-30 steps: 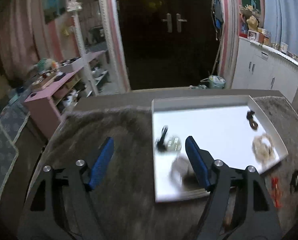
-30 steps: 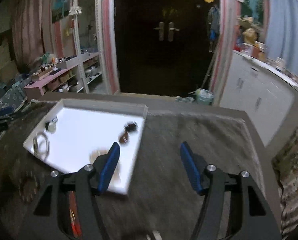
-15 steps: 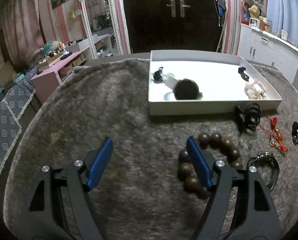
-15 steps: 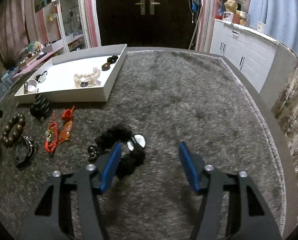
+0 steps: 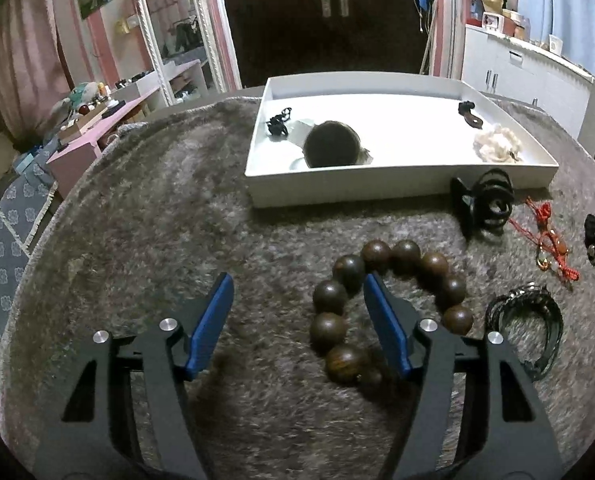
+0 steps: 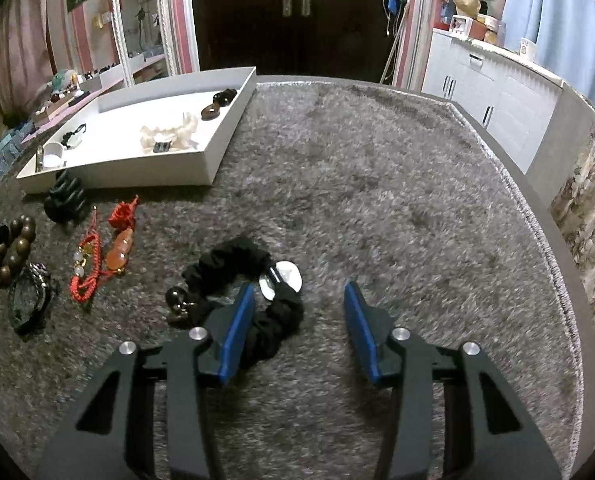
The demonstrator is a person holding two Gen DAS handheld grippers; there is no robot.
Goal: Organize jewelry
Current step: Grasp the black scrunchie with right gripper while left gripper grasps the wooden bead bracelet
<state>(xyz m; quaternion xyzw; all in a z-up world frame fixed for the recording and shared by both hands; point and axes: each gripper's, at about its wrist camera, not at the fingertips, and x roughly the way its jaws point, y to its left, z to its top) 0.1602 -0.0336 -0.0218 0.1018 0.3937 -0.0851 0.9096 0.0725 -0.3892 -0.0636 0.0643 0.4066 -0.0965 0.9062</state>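
A few pieces lie in my tray [image 5: 397, 190]; bead bracelet [image 5: 381, 304], scrunchie [image 6: 253, 300] and more remain; both grippers' fingers closing, empty.

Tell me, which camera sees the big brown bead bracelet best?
The left wrist view. There the bracelet lies close and sharp on the rug, nearly every bead showing, though one finger of the left gripper covers part of the ring. The right wrist view catches the bracelet only small at its left edge, partly cut off.
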